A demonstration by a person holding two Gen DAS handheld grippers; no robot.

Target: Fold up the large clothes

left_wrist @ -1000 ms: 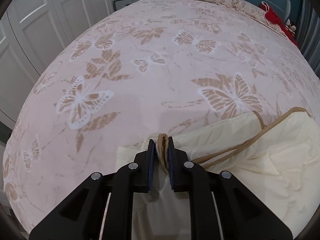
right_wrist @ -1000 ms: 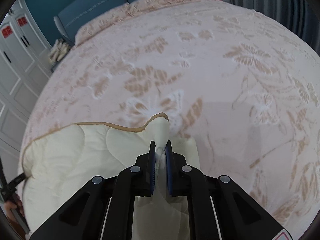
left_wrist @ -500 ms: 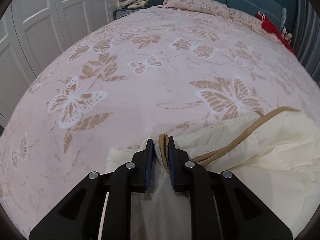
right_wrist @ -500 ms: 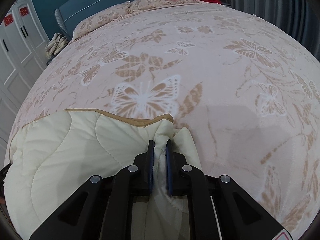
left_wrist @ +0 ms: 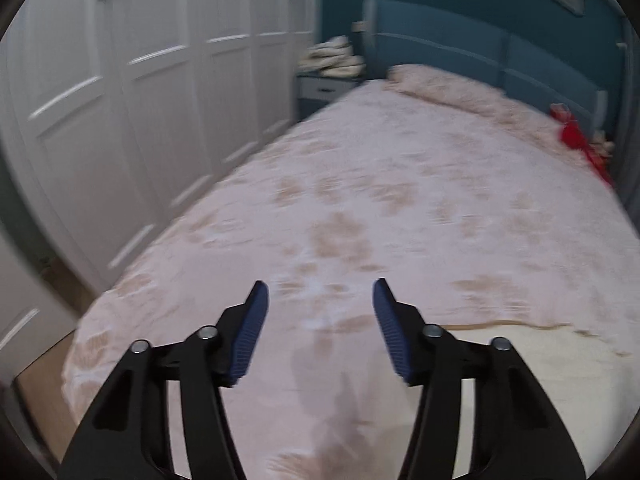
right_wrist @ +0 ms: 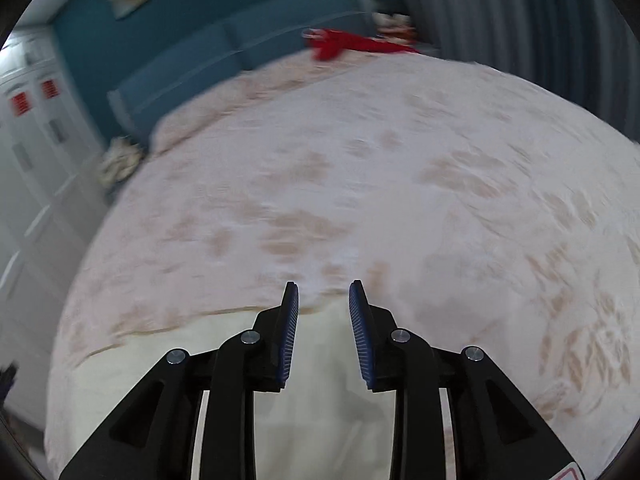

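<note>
Both corners have just been let go: a second ago the cream quilt's tan-bound edge was pinched in each gripper, and now it is seen lying flat on the butterfly bedspread (left_wrist: 400,200) while both cameras have been lifted and tipped toward the blue headboard (left_wrist: 460,40). Over on the left, the left gripper (left_wrist: 320,296) has just been opened wide, with nothing between its blue pads (left_wrist: 248,332) but bedspread; the cream quilt (left_wrist: 540,344) is left low at its right, by the near end of the bed. On the right, the right gripper (right_wrist: 323,296) has been parted less, also empty, and the quilt (right_wrist: 168,344) is spread beneath and to its left. A fold looks completed; next, a fresh edge must be found and gripped for another fold.
</note>
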